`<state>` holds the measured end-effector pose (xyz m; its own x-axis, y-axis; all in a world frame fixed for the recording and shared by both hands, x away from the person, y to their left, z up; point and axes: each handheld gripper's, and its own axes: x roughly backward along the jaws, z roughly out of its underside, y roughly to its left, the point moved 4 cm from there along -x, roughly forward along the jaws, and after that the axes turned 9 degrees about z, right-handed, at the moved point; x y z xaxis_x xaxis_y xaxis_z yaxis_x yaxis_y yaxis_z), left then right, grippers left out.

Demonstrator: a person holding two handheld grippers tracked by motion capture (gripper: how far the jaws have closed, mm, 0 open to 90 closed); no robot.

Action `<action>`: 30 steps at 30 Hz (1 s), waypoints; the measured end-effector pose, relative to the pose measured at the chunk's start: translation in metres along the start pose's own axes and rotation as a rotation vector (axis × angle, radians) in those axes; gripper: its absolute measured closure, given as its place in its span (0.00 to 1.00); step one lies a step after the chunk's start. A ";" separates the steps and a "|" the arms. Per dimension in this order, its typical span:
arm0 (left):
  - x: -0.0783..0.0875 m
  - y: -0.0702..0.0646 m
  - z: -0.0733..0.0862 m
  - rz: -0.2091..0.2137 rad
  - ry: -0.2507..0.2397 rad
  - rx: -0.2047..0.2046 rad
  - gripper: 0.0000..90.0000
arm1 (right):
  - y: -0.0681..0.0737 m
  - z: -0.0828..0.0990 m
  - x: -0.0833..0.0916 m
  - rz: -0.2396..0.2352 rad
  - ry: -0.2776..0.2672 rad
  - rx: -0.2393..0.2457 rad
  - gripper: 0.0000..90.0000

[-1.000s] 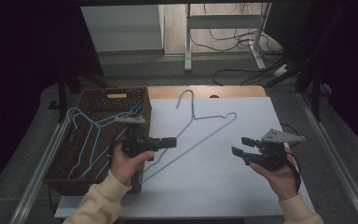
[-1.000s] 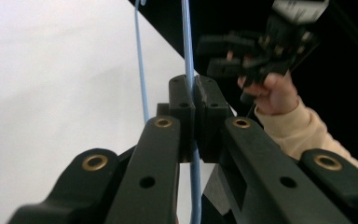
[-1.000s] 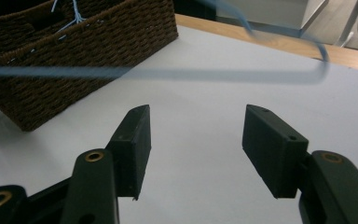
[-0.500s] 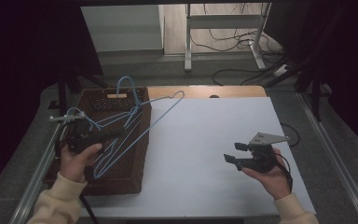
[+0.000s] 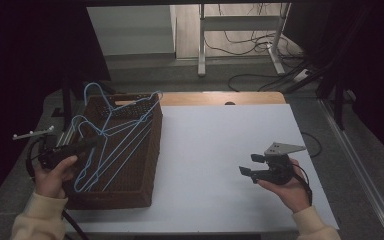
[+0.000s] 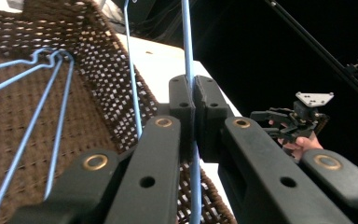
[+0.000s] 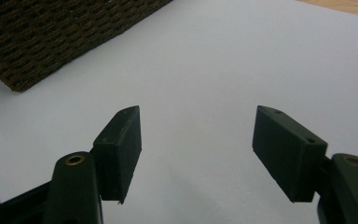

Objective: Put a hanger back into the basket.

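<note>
Carried leftward off the white sheet, the blue hanger (image 5: 125, 131) now hangs over the basket (image 5: 152, 150), pinched between the left gripper's (image 5: 96, 141) closed jaws; right gripper (image 5: 246, 165) gapes empty.

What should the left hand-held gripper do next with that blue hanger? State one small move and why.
Probably lower the blue hanger a little further into the wicker basket, then open. The left hand-held gripper is shut on the hanger's wire, and the hanger sits tilted over the basket, its hook above the far rim, over other hangers already lying inside. The right hand-held gripper is open over the white table.
</note>
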<state>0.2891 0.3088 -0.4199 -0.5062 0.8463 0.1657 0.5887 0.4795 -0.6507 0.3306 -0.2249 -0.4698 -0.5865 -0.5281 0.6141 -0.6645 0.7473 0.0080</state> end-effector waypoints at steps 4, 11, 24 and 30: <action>0.002 0.009 0.002 -0.011 -0.010 0.020 0.97 | 0.000 0.000 0.000 0.002 0.002 0.007 0.37; 0.009 0.019 0.002 -0.039 -0.024 0.030 0.97 | -0.001 0.002 -0.001 0.007 0.011 0.011 0.37; -0.008 0.039 0.010 -0.084 0.055 0.057 0.97 | 0.000 0.003 -0.002 0.008 0.023 0.019 0.37; -0.019 0.049 0.018 -0.125 0.109 0.075 0.96 | -0.001 0.003 0.000 0.012 0.021 0.020 0.37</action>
<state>0.3164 0.3127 -0.4683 -0.4986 0.8032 0.3260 0.4746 0.5677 -0.6726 0.3297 -0.2265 -0.4728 -0.5851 -0.5103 0.6303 -0.6665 0.7453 -0.0152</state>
